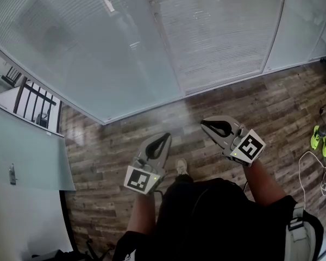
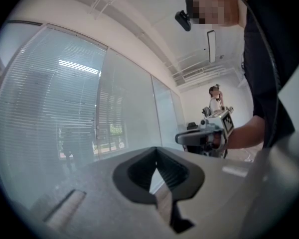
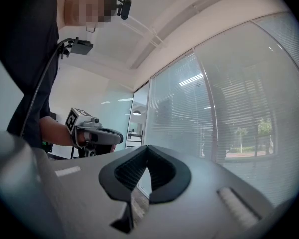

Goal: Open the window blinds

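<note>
blinds (image 1: 217,37): thin horizontal slats | floor (image 1: 282,107): streaky wood planks

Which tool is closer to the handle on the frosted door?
Left. The left tool is on the side of the door handle, though well apart from it. The right tool is farther away, beyond the left one.

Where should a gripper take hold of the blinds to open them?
Not the slats: they appear to sit behind the glass. A cord, wand or knob would be the part to grip, from the room side, but none shows here.
</note>
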{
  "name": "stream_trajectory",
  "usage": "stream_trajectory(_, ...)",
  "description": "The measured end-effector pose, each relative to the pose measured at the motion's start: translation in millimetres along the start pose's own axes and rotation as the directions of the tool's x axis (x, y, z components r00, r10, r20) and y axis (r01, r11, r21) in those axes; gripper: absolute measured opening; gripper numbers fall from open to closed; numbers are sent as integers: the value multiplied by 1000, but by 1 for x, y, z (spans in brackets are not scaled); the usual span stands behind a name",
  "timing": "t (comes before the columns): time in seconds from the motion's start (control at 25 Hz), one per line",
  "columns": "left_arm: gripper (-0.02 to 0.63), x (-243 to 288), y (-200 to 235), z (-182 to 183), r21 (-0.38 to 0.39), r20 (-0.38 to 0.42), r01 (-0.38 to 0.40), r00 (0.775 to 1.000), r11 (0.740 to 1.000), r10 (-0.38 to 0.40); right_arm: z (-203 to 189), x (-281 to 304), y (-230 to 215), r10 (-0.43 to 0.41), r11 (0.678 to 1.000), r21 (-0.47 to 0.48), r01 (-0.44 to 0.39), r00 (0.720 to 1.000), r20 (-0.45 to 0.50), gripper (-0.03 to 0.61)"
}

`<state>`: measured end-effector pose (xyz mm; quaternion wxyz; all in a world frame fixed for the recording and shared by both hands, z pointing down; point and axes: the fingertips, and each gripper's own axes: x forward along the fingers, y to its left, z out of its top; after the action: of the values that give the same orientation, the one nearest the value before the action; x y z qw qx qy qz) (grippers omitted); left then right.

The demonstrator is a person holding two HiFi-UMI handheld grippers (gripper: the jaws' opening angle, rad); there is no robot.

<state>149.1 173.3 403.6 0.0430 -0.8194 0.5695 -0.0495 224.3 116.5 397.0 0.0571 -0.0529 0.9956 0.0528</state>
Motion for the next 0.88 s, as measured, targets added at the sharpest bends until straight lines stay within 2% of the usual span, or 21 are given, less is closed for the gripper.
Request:
stream_trajectory(0.48, 3, 18, 54, 1, 5, 33, 14, 999, 1000, -14, -6, 48, -21, -4, 1000, 2, 4, 1000, -17, 6)
stream_trajectory(0.72, 3, 32, 85, -1, -2, 32, 38, 999, 999, -38, -2, 74, -44, -24, 999, -37, 23, 1000, -14, 6)
stream_trajectory(0.88, 5, 42, 104, -2, -9, 36, 65, 997, 998, -64, -9, 89, -54, -45, 999, -5, 45, 998, -36, 6)
